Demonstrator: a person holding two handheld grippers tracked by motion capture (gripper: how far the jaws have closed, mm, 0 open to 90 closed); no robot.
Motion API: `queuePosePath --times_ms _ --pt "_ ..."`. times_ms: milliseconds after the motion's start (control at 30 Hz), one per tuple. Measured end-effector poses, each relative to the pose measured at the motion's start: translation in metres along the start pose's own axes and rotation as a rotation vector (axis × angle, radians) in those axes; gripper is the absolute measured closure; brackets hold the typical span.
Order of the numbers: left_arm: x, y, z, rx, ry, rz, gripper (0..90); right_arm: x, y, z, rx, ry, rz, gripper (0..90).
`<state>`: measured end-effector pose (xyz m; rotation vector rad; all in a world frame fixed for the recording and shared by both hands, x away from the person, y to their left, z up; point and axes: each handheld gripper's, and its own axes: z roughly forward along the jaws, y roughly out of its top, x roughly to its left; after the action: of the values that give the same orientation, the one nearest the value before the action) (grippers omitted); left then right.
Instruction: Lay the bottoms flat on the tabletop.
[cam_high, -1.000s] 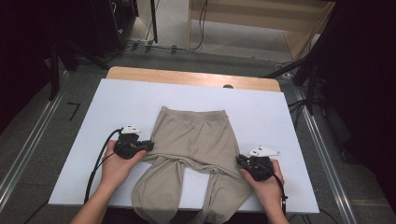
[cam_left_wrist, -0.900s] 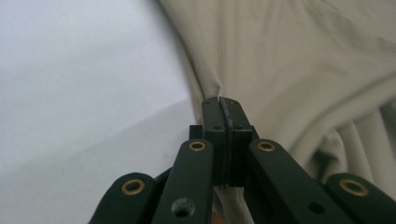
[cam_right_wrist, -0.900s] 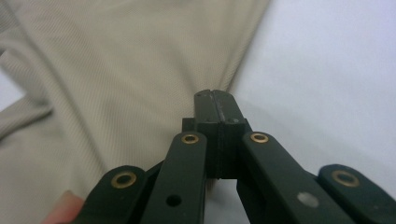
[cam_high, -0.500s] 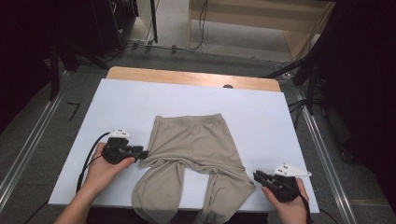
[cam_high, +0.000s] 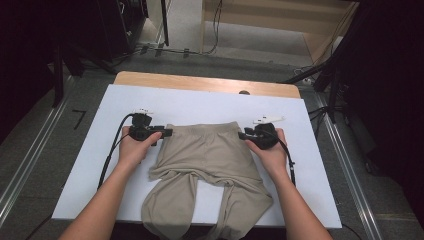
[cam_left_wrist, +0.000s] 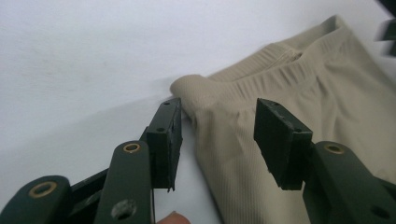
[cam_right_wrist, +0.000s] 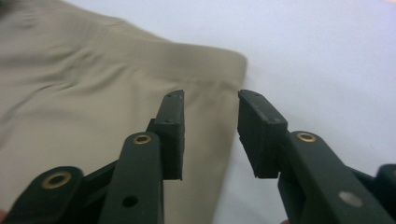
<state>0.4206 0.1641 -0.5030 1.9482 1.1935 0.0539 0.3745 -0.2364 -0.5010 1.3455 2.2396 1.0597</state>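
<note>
Beige trousers lie flat on the white table, waistband at the far side, legs hanging over the near edge. My left gripper sits at the waistband's left corner and my right gripper at its right corner. Both point inward, and both jaws have just been opening. In the left gripper view the left gripper is open with the trousers' waistband corner between its pads, not pinched. In the right gripper view the right gripper is open over the trousers' side edge, gripping nothing.
A wooden strip borders the table's far edge. A black cable trails from the left gripper along the table. Metal rails run along the floor on both sides, and dark equipment stands at the back left.
Both hands moved from the trousers' hip sides outward, then away from the person to the waistband corners. Both grippers went from shut to open. The trousers lie about as before.
</note>
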Motion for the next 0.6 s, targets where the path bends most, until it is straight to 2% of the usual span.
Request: queuePosePath --times_ms 33,100,167,200,233,267,300,333,367,400,433,500,600 --pt "0.001 0.0 0.002 0.0 0.006 -0.009 52.2 -0.006 0.001 0.012 0.013 -0.001 0.02 56.1" --pt "0.003 0.0 0.003 -0.008 0.005 -0.036 55.6 -0.013 0.002 0.026 0.002 0.001 0.06 55.8" --pt "0.003 0.001 0.003 -0.004 0.025 -0.025 62.0 -0.018 0.005 0.034 0.008 0.021 0.083 56.1" --pt "0.002 0.001 0.004 -0.001 0.032 -0.012 63.1 -0.019 0.007 0.035 0.002 0.02 0.079 57.0" --pt "0.002 0.001 0.004 0.006 0.044 0.003 68.1 -0.018 0.009 0.036 -0.002 0.026 0.054 62.0" --pt "0.003 0.002 0.004 0.007 0.042 0.003 71.4 -0.015 0.011 0.038 0.019 0.036 0.014 65.5" --pt "0.005 0.003 0.004 0.016 0.036 0.002 74.8 -0.011 0.012 0.04 0.03 0.022 -0.026 68.3" --pt "0.005 0.004 0.005 0.019 0.039 0.019 79.3 -0.009 0.014 0.04 0.042 0.009 -0.042 73.6" --pt "0.005 0.005 0.005 0.019 0.049 0.044 84.2 -0.01 0.016 0.04 0.058 0.014 -0.032 83.0" --pt "0.004 0.008 0.007 0.005 0.06 0.064 85.4 -0.013 0.019 0.039 0.07 0.023 -0.011 84.1" --pt "0.004 0.011 0.007 -0.01 0.064 0.066 86.0 -0.016 0.022 0.038 0.058 0.02 0.013 84.7" --pt "0.004 0.023 0.007 -0.052 0.07 0.07 86.4 -0.02 0.029 0.034 0.011 -0.012 0.023 85.0" --pt "0.003 0.044 0.013 -0.101 0.102 0.088 86.3 -0.025 0.043 0.03 -0.03 -0.061 0.045 85.0"
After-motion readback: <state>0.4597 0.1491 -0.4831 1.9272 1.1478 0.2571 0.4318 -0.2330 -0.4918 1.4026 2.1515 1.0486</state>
